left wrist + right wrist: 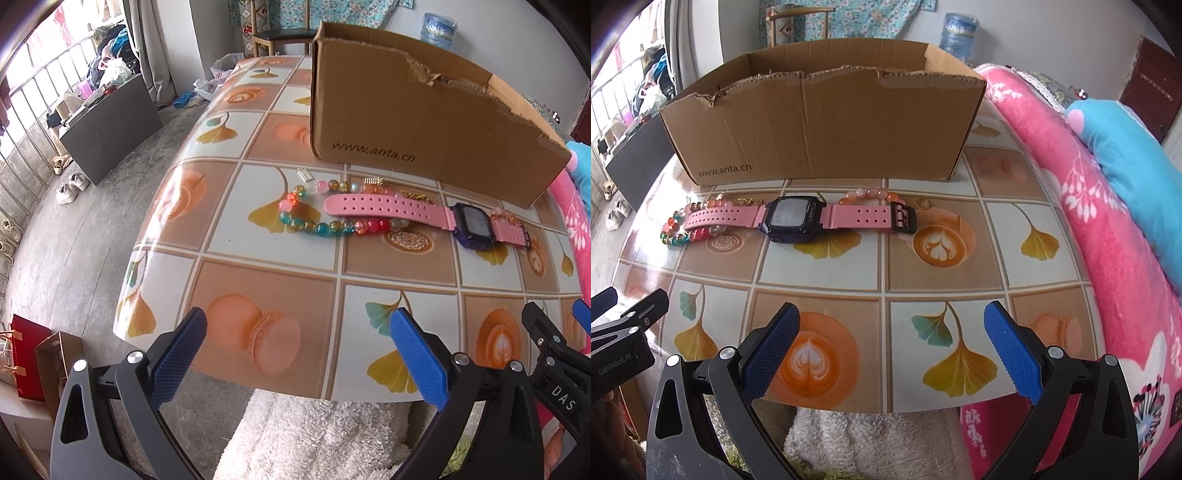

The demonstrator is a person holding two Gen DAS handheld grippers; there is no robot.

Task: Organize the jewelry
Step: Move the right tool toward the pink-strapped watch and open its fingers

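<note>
On the table, tiled oilcloth with ginkgo leaves and latte cups:

1 cardboard box, open-topped, torn upper edge, standing at the far side.
1 pink-strapped watch, laid flat and lengthwise just in front of the box.
1 multicoloured bead bracelet at the watch's left end, partly under the strap.
1 peach bead bracelet behind the buckle end.
Small gold pieces and 1 silver clip, close to the box wall.

My left claw and my right claw: both spread wide, gripping nothing, hovering over the table's near edge. The tiles between claws and jewelry lie bare. A pink blanket borders the right edge; the floor drops off left.
</note>
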